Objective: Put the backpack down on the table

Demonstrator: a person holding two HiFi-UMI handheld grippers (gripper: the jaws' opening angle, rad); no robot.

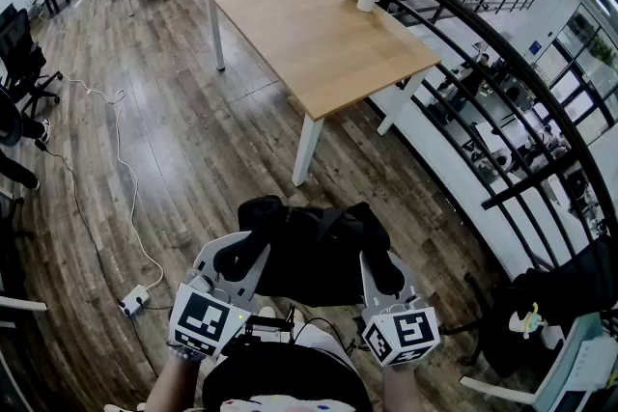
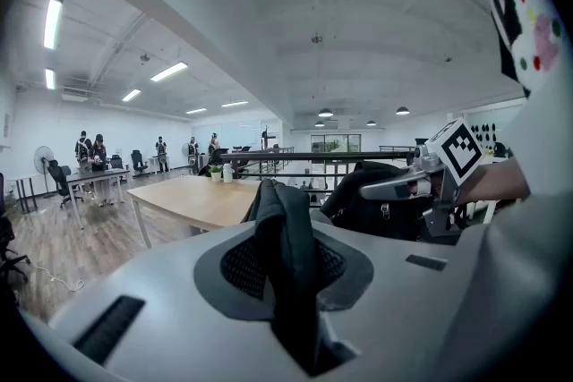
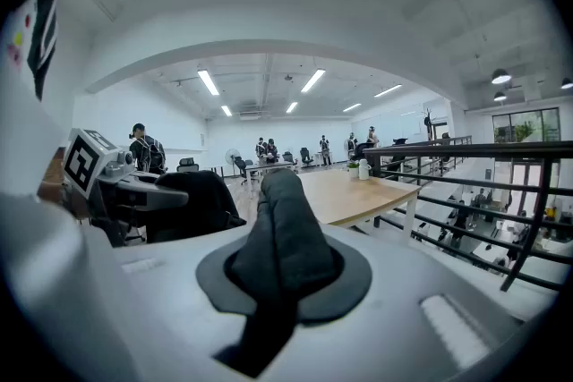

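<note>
My left gripper pinches one backpack strap, my right gripper the other, at lower centre. The table sits upper centre, well apart.

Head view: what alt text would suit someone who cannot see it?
A black backpack hangs between the left gripper and the right gripper, both clamped on it. Ahead stands a wooden table on a wood floor.
</note>
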